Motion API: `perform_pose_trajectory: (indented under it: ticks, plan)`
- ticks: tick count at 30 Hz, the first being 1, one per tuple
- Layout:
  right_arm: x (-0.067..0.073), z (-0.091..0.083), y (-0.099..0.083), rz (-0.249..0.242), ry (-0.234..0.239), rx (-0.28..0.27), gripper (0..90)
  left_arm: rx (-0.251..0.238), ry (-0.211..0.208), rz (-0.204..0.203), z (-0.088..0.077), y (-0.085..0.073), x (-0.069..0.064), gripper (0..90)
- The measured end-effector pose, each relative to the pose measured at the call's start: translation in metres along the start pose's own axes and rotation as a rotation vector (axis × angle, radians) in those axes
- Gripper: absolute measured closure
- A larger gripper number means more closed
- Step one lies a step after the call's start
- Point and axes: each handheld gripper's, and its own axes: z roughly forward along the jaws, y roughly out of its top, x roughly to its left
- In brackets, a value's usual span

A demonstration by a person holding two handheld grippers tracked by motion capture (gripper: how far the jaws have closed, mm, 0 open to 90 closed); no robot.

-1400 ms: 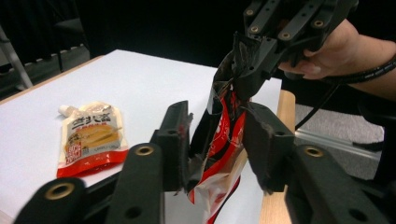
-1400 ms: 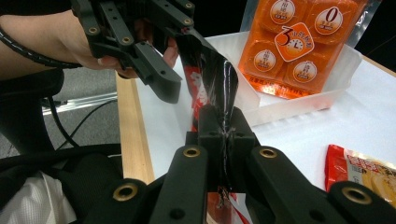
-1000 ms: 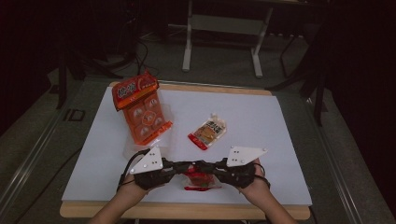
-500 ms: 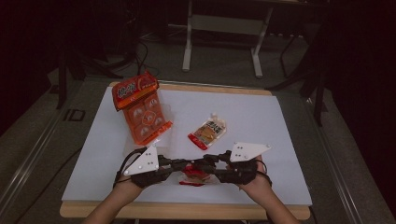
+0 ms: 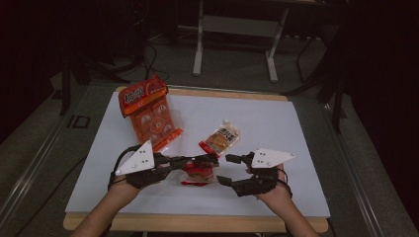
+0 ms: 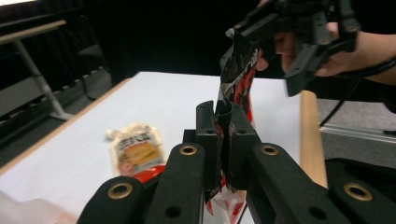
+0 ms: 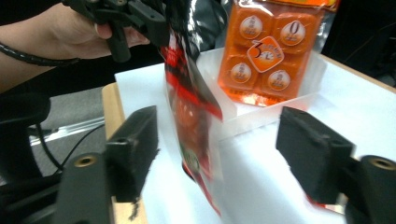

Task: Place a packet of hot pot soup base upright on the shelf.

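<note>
A red and dark snack packet [image 5: 197, 174] hangs just above the white board near the front edge. My left gripper [image 5: 210, 159] is shut on one end of it; in the left gripper view the jaws [image 6: 226, 116] pinch the crumpled foil [image 6: 236, 70]. My right gripper [image 5: 228, 169] stands open just to the right of the packet. Its jaws have just been opening. In the right gripper view the packet [image 7: 191, 116] hangs between the spread pads [image 7: 135, 140] without touching them, around my right gripper's midpoint [image 7: 224, 149].
An orange multi-pack [image 5: 150, 116] leans in a clear tray [image 7: 261, 112] at the back left of the white board [image 5: 276, 123]. A small pale pouch [image 5: 221, 139] lies mid-board, just behind the grippers. The wooden table edge [image 5: 197, 223] runs along the front.
The right gripper's jaws have spread and let go of the red packet. The left gripper has lifted slightly with the packet still pinched.
</note>
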Motion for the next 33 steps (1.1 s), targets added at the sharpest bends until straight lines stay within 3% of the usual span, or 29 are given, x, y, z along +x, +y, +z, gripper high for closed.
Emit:
perform_pose_trajectory:
  ticks: [1,7,17,29,33]
  plan:
    - [-0.001,-0.001,0.000,0.000,0.000,-0.004,19.4,-0.002,0.020,0.003,-0.004,0.001,0.004,87.0]
    - [-0.003,-0.008,-0.002,0.011,0.013,-0.033,12.1,-0.001,0.059,0.007,-0.015,0.004,0.017,87.0]
    - [-0.009,-0.014,-0.008,-0.002,-0.018,-0.043,12.8,0.026,0.122,0.045,-0.035,0.007,0.040,86.8]
    - [-0.013,-0.016,-0.014,0.022,-0.014,-0.041,13.1,0.073,0.143,0.089,-0.045,0.002,0.063,86.8]
    - [-0.015,-0.015,-0.016,0.028,-0.014,-0.040,13.2,0.088,0.145,0.084,-0.046,-0.004,0.069,86.7]
